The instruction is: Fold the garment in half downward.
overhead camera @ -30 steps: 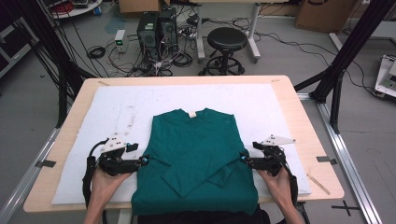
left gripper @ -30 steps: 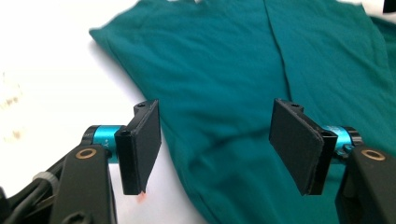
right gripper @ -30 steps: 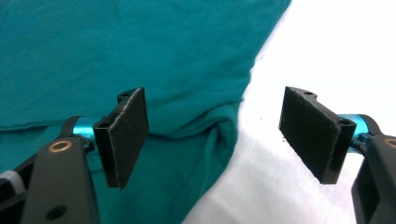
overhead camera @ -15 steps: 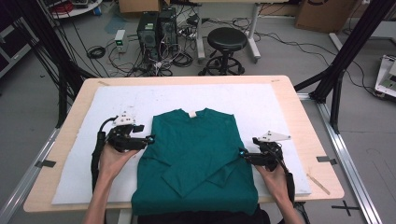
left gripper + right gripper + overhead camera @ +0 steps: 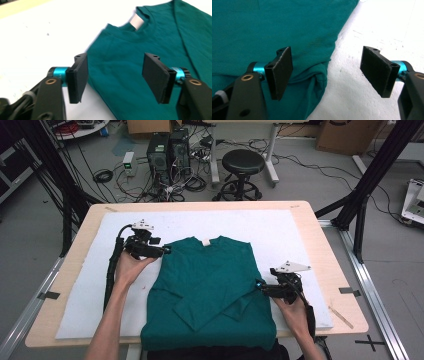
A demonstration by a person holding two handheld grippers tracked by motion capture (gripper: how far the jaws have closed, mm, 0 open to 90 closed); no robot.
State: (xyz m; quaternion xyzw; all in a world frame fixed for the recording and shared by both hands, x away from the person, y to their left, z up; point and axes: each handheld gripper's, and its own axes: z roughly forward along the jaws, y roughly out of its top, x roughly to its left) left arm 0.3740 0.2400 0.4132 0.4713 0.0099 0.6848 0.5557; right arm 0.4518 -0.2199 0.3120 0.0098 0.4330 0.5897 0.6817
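While its jaws have just been closing a little with nothing between them, the left gripper [image 5: 162, 251] hangs spread at the shirt's [image 5: 210, 290] far left shoulder; the right gripper [image 5: 260, 287], spread, straddles its right edge on the mat [image 5: 300, 240].

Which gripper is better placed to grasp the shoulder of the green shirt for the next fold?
Probably the left gripper: it hovers at the shoulder of the green shirt, near the collar, jaws open. The right gripper sits lower, at the shirt's side edge by the folded sleeve.
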